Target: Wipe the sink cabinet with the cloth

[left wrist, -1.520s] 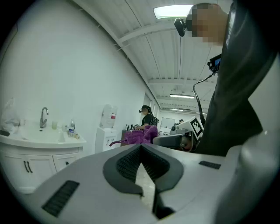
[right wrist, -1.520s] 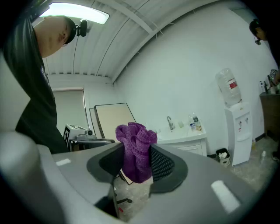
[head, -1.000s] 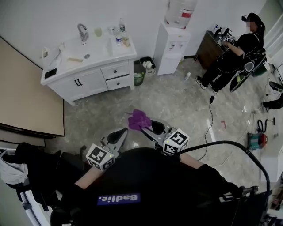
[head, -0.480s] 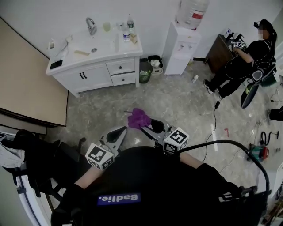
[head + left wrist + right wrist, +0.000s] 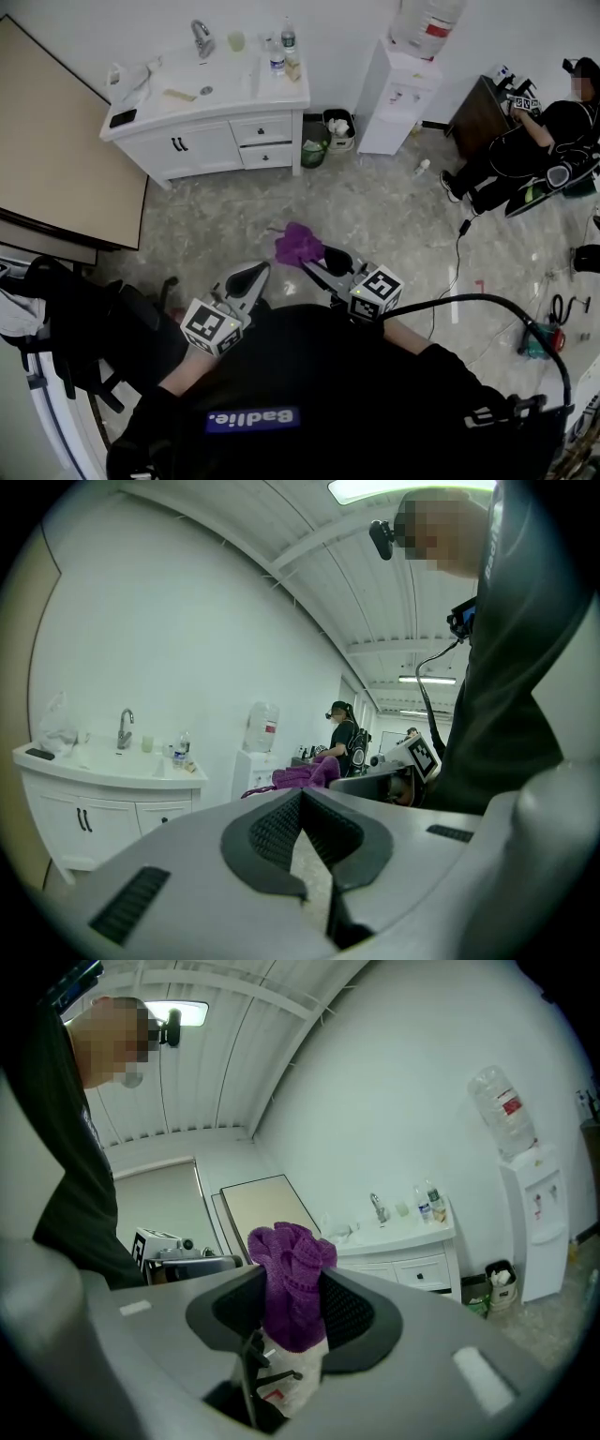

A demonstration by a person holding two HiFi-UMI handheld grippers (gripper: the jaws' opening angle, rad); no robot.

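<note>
The crumpled purple knitted cloth (image 5: 298, 244) was pinched between the jaws of the right gripper (image 5: 314, 262), bunched above the jaw tips and held over the grey marbled floor (image 5: 394, 216), well apart from the white sink cabinet with drawers (image 5: 211, 145) that stood against the far wall. The left gripper (image 5: 255, 274) was just beside the right one; its jaw tips met with nothing between them.

On the cabinet's top, a chrome faucet (image 5: 201, 37) stood at the basin, with a pale green cup (image 5: 236, 40) and clear plastic bottles (image 5: 287, 39) nearby. At the cabinet's right end stood a small green waste bin (image 5: 315, 155), its contents unclear, and beside it a dark bin (image 5: 339, 129) holding crumpled white paper. Further right, a white water dispenser (image 5: 408, 84) carried a large clear bottle (image 5: 429, 19) on top. A person in black (image 5: 539, 141) sat at the room's right side.

Compared with a second earlier, the cabinet, bins and dispenser lay higher and further right in the head view, and the seated person had shifted towards the right edge. Both grippers and the cloth kept the same places and the same grip.
</note>
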